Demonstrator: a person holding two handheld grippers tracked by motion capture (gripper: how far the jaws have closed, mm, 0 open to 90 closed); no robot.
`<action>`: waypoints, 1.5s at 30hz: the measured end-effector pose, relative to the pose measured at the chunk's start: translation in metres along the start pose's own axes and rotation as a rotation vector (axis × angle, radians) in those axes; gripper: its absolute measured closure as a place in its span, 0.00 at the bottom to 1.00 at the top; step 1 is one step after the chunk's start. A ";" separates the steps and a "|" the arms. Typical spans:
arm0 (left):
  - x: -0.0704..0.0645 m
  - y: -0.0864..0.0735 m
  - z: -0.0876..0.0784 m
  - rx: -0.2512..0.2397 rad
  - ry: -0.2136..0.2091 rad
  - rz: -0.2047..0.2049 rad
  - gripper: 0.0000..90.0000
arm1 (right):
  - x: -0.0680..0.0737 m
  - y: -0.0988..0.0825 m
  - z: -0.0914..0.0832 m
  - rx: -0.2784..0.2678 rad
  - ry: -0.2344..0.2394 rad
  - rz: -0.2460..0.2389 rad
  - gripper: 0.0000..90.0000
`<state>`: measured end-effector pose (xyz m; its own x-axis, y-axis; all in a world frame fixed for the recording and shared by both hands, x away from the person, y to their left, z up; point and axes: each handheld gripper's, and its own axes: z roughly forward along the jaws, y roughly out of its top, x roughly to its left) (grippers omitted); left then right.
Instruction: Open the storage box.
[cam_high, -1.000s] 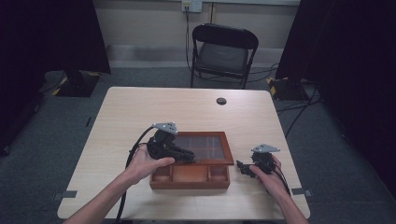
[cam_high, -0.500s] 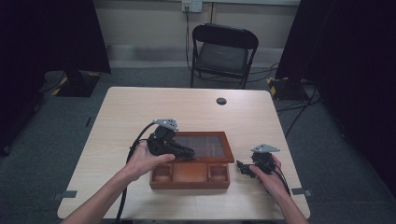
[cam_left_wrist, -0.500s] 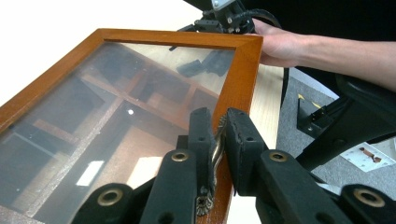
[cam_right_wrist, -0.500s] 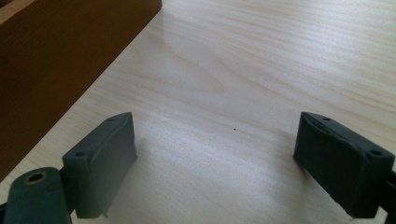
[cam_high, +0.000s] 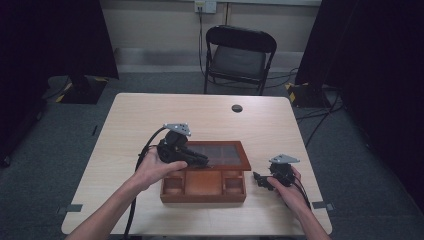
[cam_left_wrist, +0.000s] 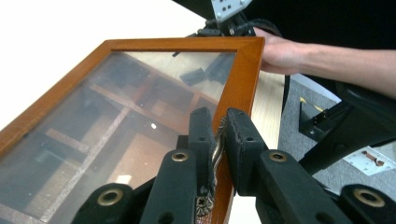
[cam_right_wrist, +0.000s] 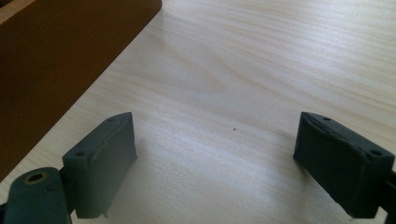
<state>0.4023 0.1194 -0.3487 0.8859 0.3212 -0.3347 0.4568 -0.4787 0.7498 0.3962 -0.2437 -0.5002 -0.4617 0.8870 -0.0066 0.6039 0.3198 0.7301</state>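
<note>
A wooden box (cam_high: 202, 192) with several compartments sits at the table's near middle. Its glass-paned lid (cam_high: 220, 154) is lifted and tilted back. My left gripper (cam_high: 202, 161) is shut on a small metal clasp (cam_left_wrist: 215, 144) at the lid's front edge (cam_left_wrist: 243, 70), the jaws (cam_left_wrist: 218, 119) pinching it from both sides. Through the glass I see the box's dividers. My right gripper (cam_high: 257, 178) rests on the table just right of the box. Its jaws (cam_right_wrist: 215, 140) are open with bare tabletop between them and the box's side wall (cam_right_wrist: 56, 60) to their left.
A small dark round object (cam_high: 236, 108) lies on the far part of the table (cam_high: 150, 115). A black folding chair (cam_high: 240, 55) stands beyond the far edge. Cables run over the floor at the right, and dark curtains hang on both sides.
My left gripper has edged slightly up and back with the lid's front edge in it. The right hand has stayed put.
</note>
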 end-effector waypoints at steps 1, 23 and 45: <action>0.000 0.001 0.000 -0.003 0.000 -0.005 0.90 | 0.000 0.000 0.000 0.000 0.000 0.000 0.13; 0.001 0.010 -0.005 -0.016 0.021 -0.001 0.90 | 0.000 0.000 0.000 0.002 0.001 0.001 0.13; 0.004 0.023 -0.010 -0.024 0.042 0.008 0.91 | 0.000 0.000 0.000 0.000 0.001 -0.002 0.13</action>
<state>0.4158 0.1182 -0.3275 0.8851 0.3514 -0.3051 0.4474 -0.4619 0.7658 0.3962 -0.2438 -0.5002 -0.4633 0.8862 -0.0071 0.6034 0.3213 0.7298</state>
